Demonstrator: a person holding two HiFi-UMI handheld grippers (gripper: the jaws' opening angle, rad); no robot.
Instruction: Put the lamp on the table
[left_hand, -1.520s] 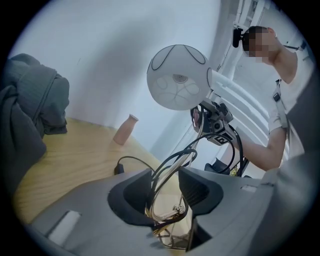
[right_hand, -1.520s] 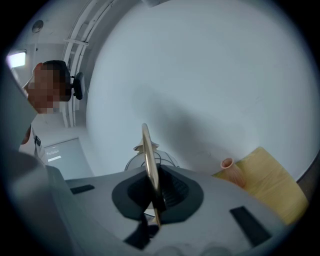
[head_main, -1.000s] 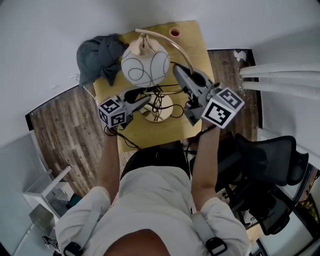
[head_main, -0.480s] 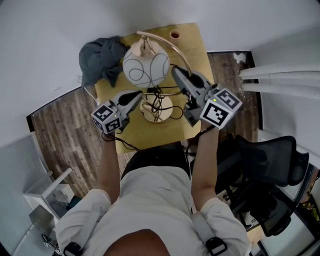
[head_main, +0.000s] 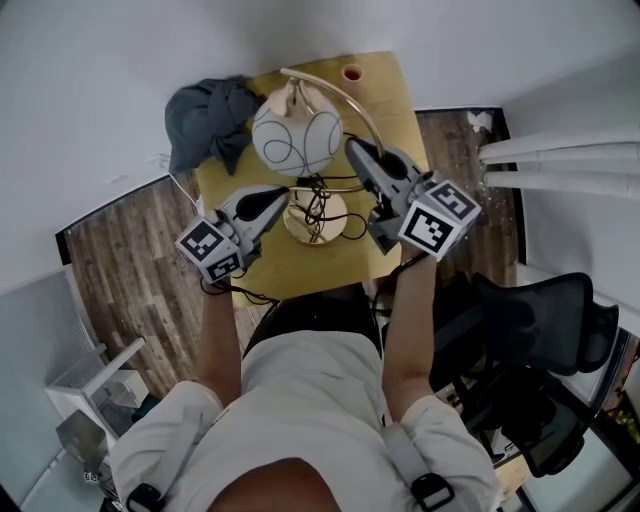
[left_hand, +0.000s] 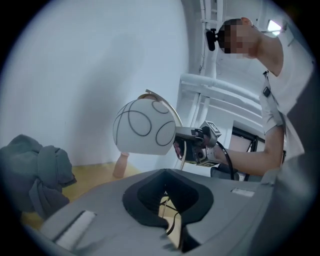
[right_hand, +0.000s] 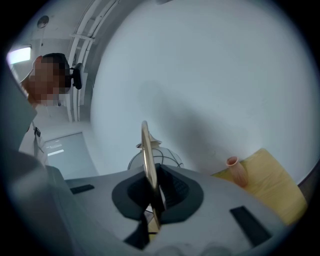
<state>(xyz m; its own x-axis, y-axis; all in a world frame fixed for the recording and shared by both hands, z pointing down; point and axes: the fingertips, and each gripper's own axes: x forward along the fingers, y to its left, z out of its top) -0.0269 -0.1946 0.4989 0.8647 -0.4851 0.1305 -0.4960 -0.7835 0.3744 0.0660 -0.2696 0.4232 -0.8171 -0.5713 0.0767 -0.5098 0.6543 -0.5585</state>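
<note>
Brass forms the lamp (head_main: 315, 217)'s frame: a flat round base and a thin stem that arcs up and over. A white globe shade (head_main: 296, 140), smooth and marked with dark looping lines, hangs from the arc's far end. The base appears to rest on the yellow wooden table (head_main: 300, 275), near its middle, with a black cord (head_main: 312, 200) lying in loose loops across the base.

The right gripper (head_main: 352, 148) has its 2 jaws closed on the brass stem – in the right gripper view the stem (right_hand: 146, 150) runs upright between the pads, pinched there. The left gripper (head_main: 283, 193) sits low just beside the base on the person's left. Its jaws are drawn together, with nothing visibly clamped; in the left gripper view only a sliver of tabletop and cord shows past them.

A small terracotta-pink vase (head_main: 350, 72), narrow and rounded, stands at the table's far edge, its mouth up – I cannot make out anything inside. A crumpled grey cloth (head_main: 210, 115) lies over the table's far left corner. Dark wood-plank flooring (head_main: 130, 270) surrounds the table, and a black mesh office chair (head_main: 540, 330) stands to the person's right.
</note>
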